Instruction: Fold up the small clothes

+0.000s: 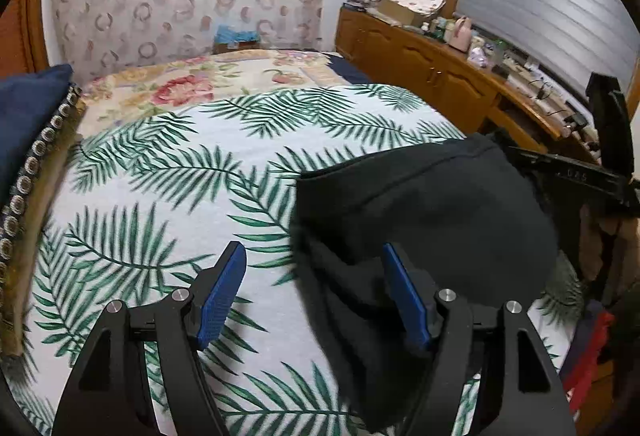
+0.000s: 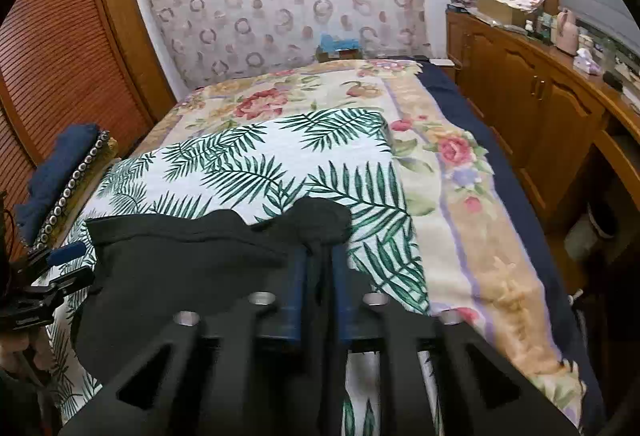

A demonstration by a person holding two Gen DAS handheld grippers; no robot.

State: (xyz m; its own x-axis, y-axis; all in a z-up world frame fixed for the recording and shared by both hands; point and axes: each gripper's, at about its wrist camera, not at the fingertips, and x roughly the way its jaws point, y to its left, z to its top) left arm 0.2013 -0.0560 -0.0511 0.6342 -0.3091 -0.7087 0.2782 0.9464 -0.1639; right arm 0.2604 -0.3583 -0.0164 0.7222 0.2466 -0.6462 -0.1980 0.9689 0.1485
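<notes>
On the palm-leaf print cloth (image 2: 248, 172) spread over the bed lies the small black knit garment (image 1: 432, 204), bunched, part lifted. My right gripper (image 2: 318, 276) has its blue pads close together with a fold of that black fabric pinched between them; I read it as a grip on the garment's edge. My left gripper (image 1: 316, 276) stands wide, nothing between its pads; its right-hand blue pad (image 1: 404, 296) sits against or just over the garment's near side, can't tell which.

Step in hand, as I judge it: bring the held edge across to make a fold. To do it well:
- keep the right pinch firm, lift only enough to clear the cloth
- put the left down on the opposite edge or corner to anchor it before pulling, else the whole piece slides
- lay the edge flat, line up hems, release only once it rests

Risk: snagging the palm-leaf cloth together with the garment.

Containers: a cardboard box (image 2: 500, 8) on the wooden sideboard (image 2: 560, 96) with patterned fabric draped over it, contents hidden. A pink bag-like item (image 2: 566, 28) stands nearby, contents not visible. Neither matters for this fold.
</notes>
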